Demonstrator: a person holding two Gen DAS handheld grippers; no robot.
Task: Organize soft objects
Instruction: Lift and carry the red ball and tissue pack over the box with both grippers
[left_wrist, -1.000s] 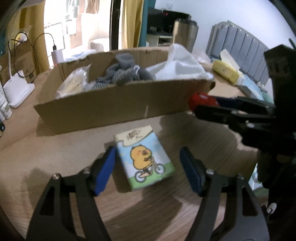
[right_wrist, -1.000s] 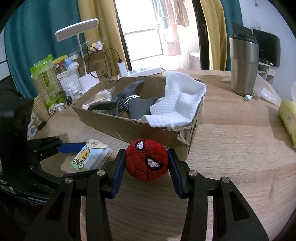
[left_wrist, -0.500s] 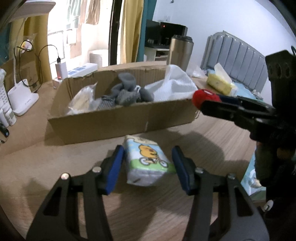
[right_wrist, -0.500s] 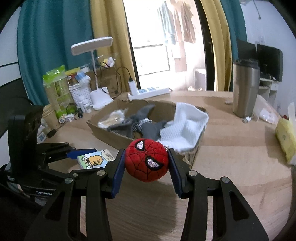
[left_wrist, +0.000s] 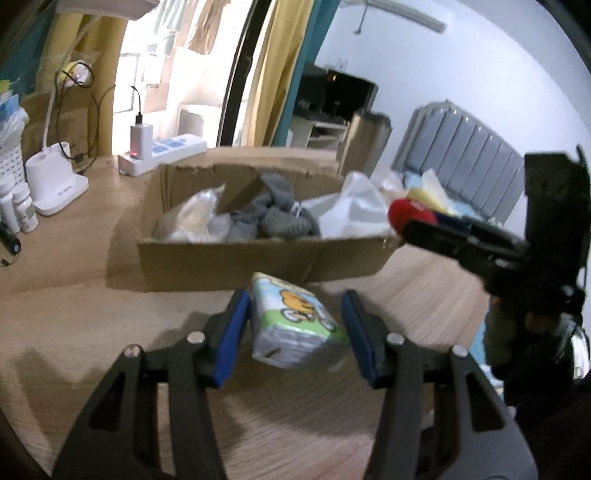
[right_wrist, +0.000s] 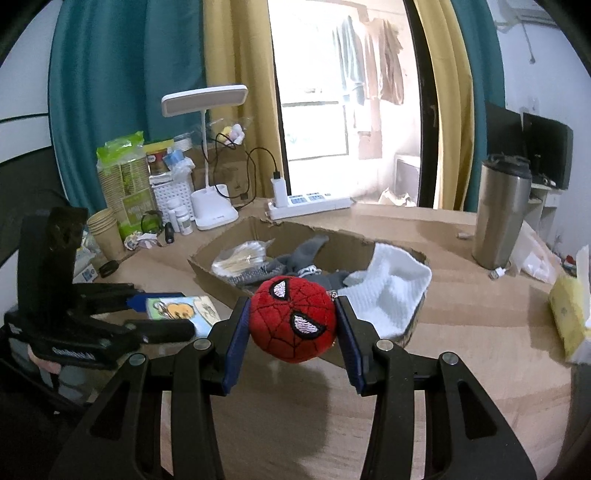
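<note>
A small tissue pack (left_wrist: 291, 332) with a cartoon duck on a bicycle hangs tilted above the wooden table. My left gripper (left_wrist: 295, 301) is closing on it, blue pads pressed to its sides. A red spider-face plush ball (right_wrist: 293, 323) sits squeezed in my right gripper (right_wrist: 291, 314), which is shut on it. Beyond both lies an open cardboard box (left_wrist: 258, 262) holding grey socks (left_wrist: 273, 218), a white towel (right_wrist: 391, 295) and a clear plastic bag (left_wrist: 195, 218). The right gripper (left_wrist: 417, 221) with the plush ball (left_wrist: 404, 214) shows beside the box's right corner. In the right wrist view the left gripper (right_wrist: 166, 314) and the tissue pack (right_wrist: 192, 308) are at the left.
A steel tumbler (right_wrist: 504, 218) stands at the back right, a yellow tissue pack (right_wrist: 569, 314) at the right edge. A white desk lamp (right_wrist: 214, 210), power strip (right_wrist: 310, 205), paper cups (right_wrist: 105, 232) and small bottles crowd the back left. Bare table lies in front of the box.
My left jaws closed onto the tissue pack and lifted it off the table. My right gripper rose with the plush ball still held.
</note>
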